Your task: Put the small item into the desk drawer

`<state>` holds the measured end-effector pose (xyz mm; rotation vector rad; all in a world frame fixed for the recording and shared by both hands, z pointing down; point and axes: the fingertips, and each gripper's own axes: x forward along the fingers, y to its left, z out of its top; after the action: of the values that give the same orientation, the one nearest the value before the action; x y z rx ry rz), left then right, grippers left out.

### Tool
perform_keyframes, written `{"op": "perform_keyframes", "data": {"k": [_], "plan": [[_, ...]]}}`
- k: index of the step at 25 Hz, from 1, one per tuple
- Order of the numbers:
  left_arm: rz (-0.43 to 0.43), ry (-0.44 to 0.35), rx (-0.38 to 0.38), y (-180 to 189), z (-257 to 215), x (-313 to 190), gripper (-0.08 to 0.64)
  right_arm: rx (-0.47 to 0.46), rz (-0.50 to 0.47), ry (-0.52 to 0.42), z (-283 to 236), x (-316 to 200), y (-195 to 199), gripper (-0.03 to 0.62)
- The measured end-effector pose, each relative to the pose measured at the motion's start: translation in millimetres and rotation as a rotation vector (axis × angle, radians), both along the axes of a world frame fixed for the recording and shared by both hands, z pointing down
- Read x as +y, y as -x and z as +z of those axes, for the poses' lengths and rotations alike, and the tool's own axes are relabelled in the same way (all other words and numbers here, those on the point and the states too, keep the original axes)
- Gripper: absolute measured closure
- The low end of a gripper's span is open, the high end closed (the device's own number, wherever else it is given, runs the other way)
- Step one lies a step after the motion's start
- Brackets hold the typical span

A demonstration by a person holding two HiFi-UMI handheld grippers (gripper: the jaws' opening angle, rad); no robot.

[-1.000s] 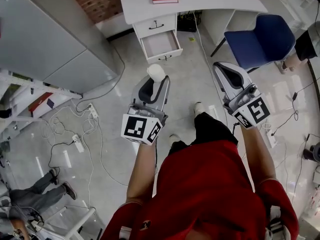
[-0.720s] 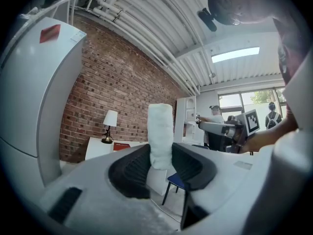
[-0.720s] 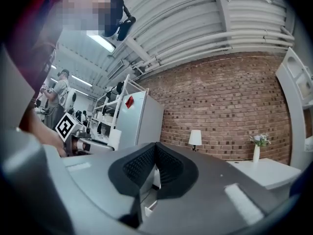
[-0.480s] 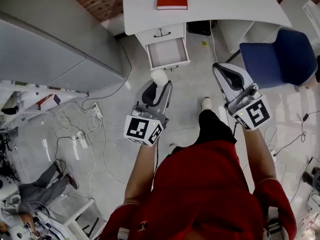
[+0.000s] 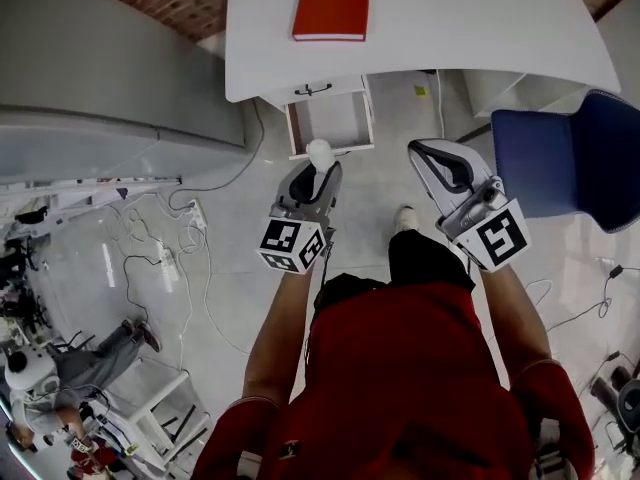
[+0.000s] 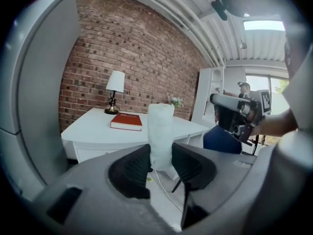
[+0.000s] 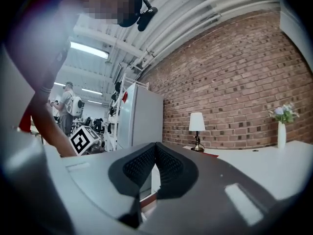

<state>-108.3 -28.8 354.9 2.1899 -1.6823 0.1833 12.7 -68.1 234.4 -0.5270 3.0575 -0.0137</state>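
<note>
Partly hidden: white item (image 6: pixel 160 124) base in left claw (image 6: pixel 160 152), drawer (image 5: pixel 330 123) under desk (image 5: pixel 450 18).

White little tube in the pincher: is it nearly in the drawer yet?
Done: the white desk drawer is pulled open. In hand: the left gripper pinches the small frosted white cylinder, not yet inside it. Left: carry it over, lower and let go. The right gripper is shut, empty.

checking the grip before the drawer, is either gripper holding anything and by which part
The left gripper holds the small white cylinder by its lower end, between both pads; the right gripper is shut and empty.
</note>
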Motion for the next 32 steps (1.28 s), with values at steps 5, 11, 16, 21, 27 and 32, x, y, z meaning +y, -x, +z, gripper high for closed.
{"op": "perform_keyframes", "data": {"k": [5,11,16,21,27,32], "plan": [[-0.015,0.091,0.018,3,42,-47,0.422,0.015,-0.024,0.053,29,-41,-1,0.581],[-0.011,0.208,0.04,18,106,-80,0.42,0.036,-0.03,0.098,62,-61,13,0.581],[-0.011,0.279,0.047,39,164,-100,0.42,0.082,-0.022,0.109,93,-69,24,0.581],[0.004,0.351,0.026,59,225,-120,0.42,0.125,-0.012,0.133,143,-82,38,0.581],[0.027,0.408,-0.02,77,289,-136,0.42,0.152,-0.004,0.126,214,-101,57,0.581],[0.083,0.467,-0.069,85,332,-148,0.42,0.139,-0.008,0.12,257,-113,69,0.581]]}}
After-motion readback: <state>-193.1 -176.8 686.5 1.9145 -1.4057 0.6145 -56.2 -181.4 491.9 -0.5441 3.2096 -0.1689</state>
